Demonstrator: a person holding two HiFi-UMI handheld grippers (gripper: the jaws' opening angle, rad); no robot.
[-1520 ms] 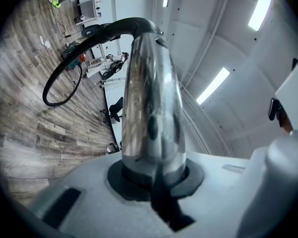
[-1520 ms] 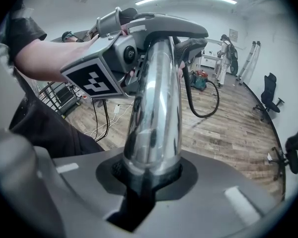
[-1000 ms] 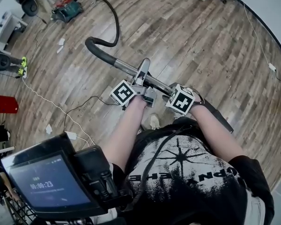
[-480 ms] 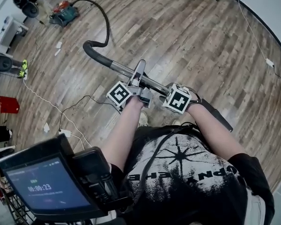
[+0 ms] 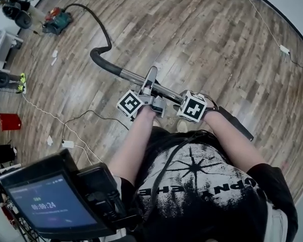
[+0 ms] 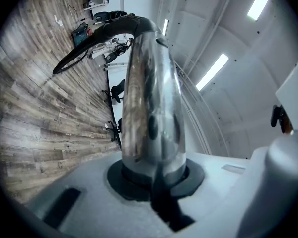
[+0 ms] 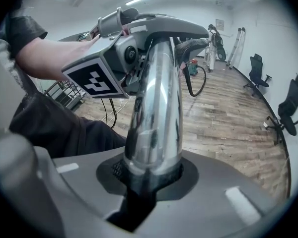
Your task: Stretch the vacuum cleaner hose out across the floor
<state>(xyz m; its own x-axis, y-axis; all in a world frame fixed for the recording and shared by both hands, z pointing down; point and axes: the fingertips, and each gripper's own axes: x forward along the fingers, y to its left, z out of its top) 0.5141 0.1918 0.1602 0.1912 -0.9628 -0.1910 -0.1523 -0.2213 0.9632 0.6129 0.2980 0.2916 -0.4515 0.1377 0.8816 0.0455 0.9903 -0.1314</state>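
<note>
The vacuum cleaner [image 5: 57,20] sits on the wooden floor at the far top left. Its black hose [image 5: 98,26] runs in a loose curve to the bent black handle [image 5: 100,58], which joins a chrome tube [image 5: 136,77]. My left gripper [image 5: 150,88] is shut on that tube, its marker cube toward me. Just right of it, my right gripper [image 5: 185,98] is shut on the same tube, which continues as a black section [image 5: 237,126] to the lower right. In the left gripper view the chrome tube [image 6: 151,118] rises from the jaws toward the vacuum cleaner [image 6: 81,32]. In the right gripper view the chrome tube [image 7: 154,113] fills the jaws beside the left gripper's cube [image 7: 96,79].
A red box [image 5: 10,121] stands at the left edge, and a white cable with a plug block [image 5: 67,144] trails across the floor. A screen device [image 5: 50,200] hangs at lower left. Office chairs [image 7: 294,108] and a ladder [image 7: 237,43] stand along the far wall.
Both grippers have carried the tube back away from the vacuum cleaner, which now lies farther up and left in the head view. The hose's curve has drawn out longer and flatter.
</note>
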